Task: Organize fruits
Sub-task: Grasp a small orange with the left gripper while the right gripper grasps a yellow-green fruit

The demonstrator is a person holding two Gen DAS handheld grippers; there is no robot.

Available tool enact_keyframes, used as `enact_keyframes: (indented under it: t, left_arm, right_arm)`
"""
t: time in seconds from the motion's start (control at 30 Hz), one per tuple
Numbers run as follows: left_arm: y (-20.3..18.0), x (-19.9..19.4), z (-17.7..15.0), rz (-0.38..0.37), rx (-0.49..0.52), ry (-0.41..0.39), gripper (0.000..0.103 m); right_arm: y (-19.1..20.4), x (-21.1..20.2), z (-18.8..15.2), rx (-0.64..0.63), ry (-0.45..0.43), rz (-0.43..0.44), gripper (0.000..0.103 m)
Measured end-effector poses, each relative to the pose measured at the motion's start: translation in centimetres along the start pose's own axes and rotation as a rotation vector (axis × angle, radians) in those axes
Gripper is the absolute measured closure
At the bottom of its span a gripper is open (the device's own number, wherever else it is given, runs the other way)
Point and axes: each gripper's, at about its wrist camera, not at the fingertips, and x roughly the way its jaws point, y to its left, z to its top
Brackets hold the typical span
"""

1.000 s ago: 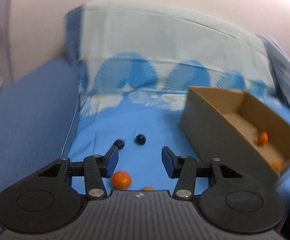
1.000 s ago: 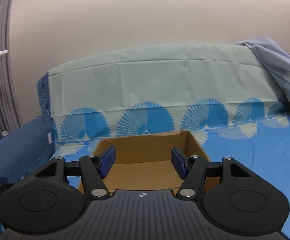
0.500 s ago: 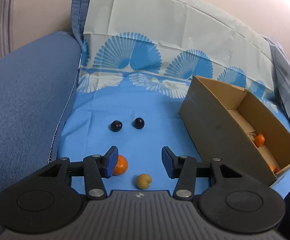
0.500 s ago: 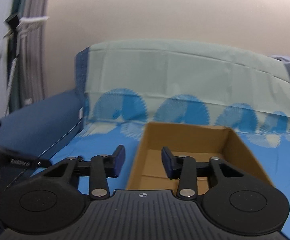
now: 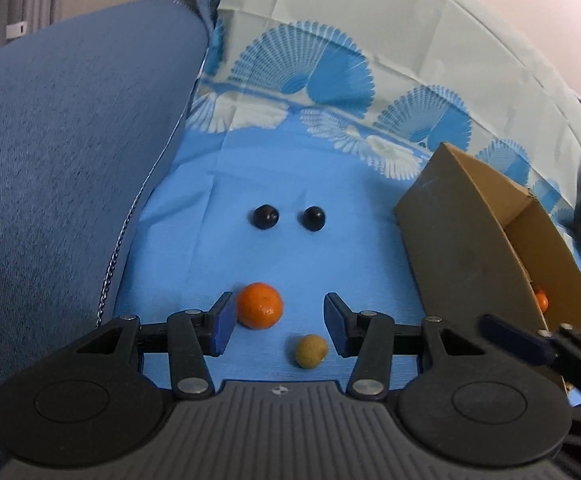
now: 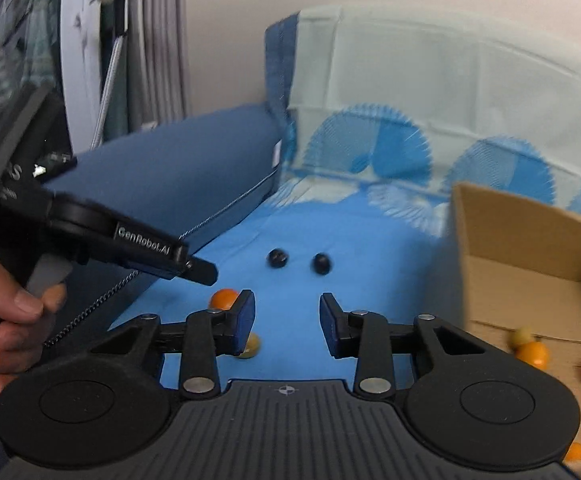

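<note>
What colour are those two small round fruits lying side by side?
The two small fruits look black; the left wrist view shows them best.

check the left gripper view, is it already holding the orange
No, the left gripper is open, and the orange sits on the blue cloth beside one finger, unclamped.

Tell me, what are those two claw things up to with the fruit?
Left gripper open, empty, fingers flanking small orange tangerine. Right gripper open, empty. Brown cardboard box holds some fruit; two dark round fruits still on blue cloth. Nothing blocking.

Soft even indoor light, fisheye-bent edges, motion blur at right.
</note>
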Motion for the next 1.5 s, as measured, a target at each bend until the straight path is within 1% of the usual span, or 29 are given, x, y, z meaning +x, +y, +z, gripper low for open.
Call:
enact_keyframes:
  t: [0.1, 0.13, 0.17, 0.3, 0.47, 0.6, 0.7, 0.73, 0.77, 0.8, 0.87, 0.97, 1.03, 1.13, 1.2, 1.33, 1.43, 1.47, 1.5]
  left_arm:
    - [0.5, 0.3, 0.1, 0.014, -0.029, 0.013, 0.05]
    - [0.7, 0.5, 0.2, 0.021, -0.042, 0.016, 0.05]
    - [0.9, 0.6, 0.3, 0.025, -0.053, 0.019, 0.05]
    - [1.6, 0.9, 0.4, 0.051, -0.097, 0.023, 0.05]
    - [1.9, 1.6, 0.6, 0.079, -0.115, 0.038, 0.05]
    - [2.0, 2.2, 0.8, 0.094, -0.122, 0.055, 0.05]
    - [1.9, 2.8, 0.9, 0.097, -0.121, 0.08, 0.049]
    - [1.9, 3.1, 0.9, 0.094, -0.121, 0.091, 0.049]
    - [1.9, 3.3, 0.9, 0.094, -0.12, 0.1, 0.049]
    - [1.8, 3.5, 1.0, 0.096, -0.117, 0.105, 0.049]
    - [1.7, 3.8, 1.0, 0.091, -0.114, 0.11, 0.047]
    - [1.4, 4.5, 1.2, 0.098, -0.109, 0.118, 0.042]
    - [1.1, 5.0, 1.3, 0.093, -0.1, 0.121, 0.041]
    - [0.4, 5.9, 1.3, 0.098, -0.083, 0.13, 0.04]
    - [0.0, 6.4, 1.4, 0.106, -0.069, 0.139, 0.036]
    - [-0.8, 7.3, 1.3, 0.102, -0.03, 0.156, 0.035]
    - [-1.1, 8.0, 1.2, 0.122, -0.02, 0.159, 0.036]
    - [-1.1, 8.2, 1.2, 0.128, -0.019, 0.162, 0.037]
    - [-1.2, 8.4, 1.2, 0.133, -0.014, 0.166, 0.04]
  right_arm:
    - [0.6, 2.6, 0.0, -0.006, 0.042, 0.022, 0.057]
    - [0.8, 3.3, -0.1, -0.011, 0.05, 0.02, 0.051]
    - [1.0, 4.1, -0.3, -0.017, 0.062, 0.021, 0.047]
    - [1.9, 6.4, -1.0, -0.053, 0.105, 0.047, 0.045]
    - [2.8, 9.0, -1.8, -0.089, 0.151, 0.073, 0.044]
    - [3.3, 10.9, -2.3, -0.106, 0.18, 0.077, 0.044]
    - [3.4, 11.9, -2.7, -0.106, 0.208, 0.081, 0.048]
    - [3.5, 12.1, -2.8, -0.117, 0.217, 0.075, 0.056]
    - [3.7, 12.3, -2.9, -0.133, 0.223, 0.068, 0.069]
    - [3.8, 12.3, -3.0, -0.141, 0.224, 0.07, 0.072]
    - [3.8, 12.0, -3.1, -0.146, 0.22, 0.077, 0.073]
    - [3.9, 11.3, -2.8, -0.157, 0.211, 0.08, 0.073]
    - [3.9, 10.6, -2.6, -0.161, 0.209, 0.078, 0.073]
    - [3.6, 9.4, -2.4, -0.157, 0.238, 0.071, 0.073]
    - [3.3, 8.6, -2.5, -0.146, 0.267, 0.071, 0.073]
    - [2.4, 6.3, -2.3, -0.105, 0.265, 0.077, 0.073]
    - [2.2, 4.7, -2.4, -0.091, 0.263, 0.067, 0.073]
    - [2.2, 4.3, -2.5, -0.09, 0.269, 0.063, 0.073]
    - [2.2, 4.0, -2.7, -0.091, 0.275, 0.06, 0.073]
